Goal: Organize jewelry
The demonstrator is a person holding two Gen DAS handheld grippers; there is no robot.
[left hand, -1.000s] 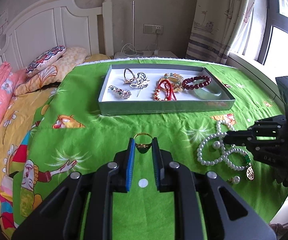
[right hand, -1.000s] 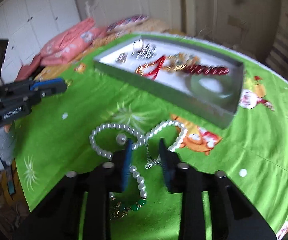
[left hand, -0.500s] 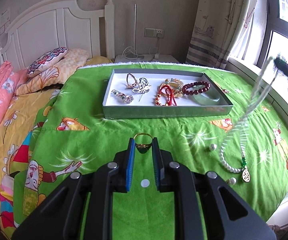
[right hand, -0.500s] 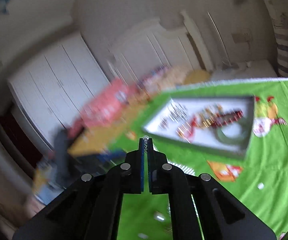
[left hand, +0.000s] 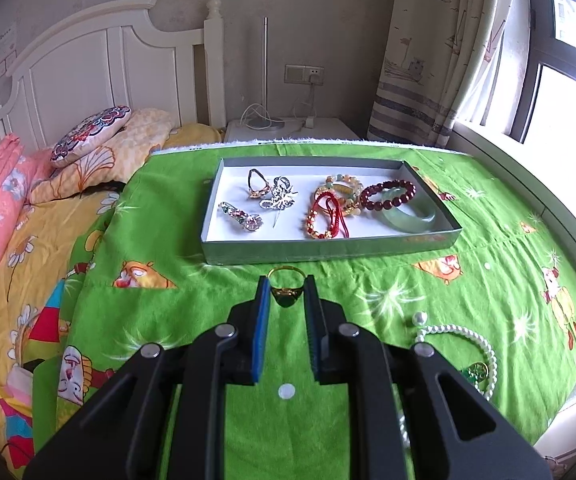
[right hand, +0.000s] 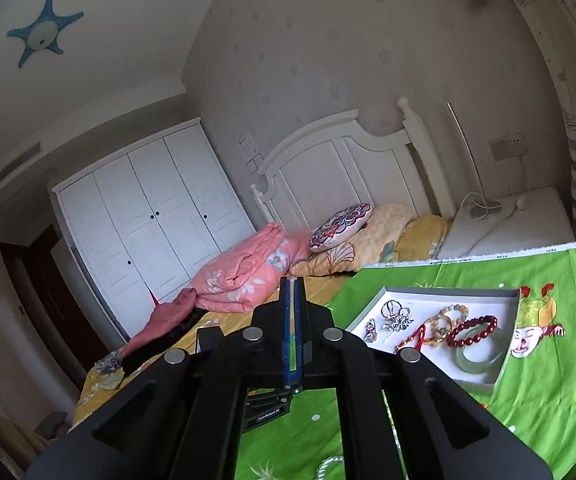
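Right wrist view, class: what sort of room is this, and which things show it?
Most likely a bedroom: a white headboard behind pillows, a white wardrobe, and a bed covered by a green cartoon sheet.

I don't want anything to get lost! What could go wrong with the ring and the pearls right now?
The gold ring is pinched only at its edges by the left gripper, so it might slip out onto the green blanket. The pearl necklace lies near the bed's edge and could slide off.
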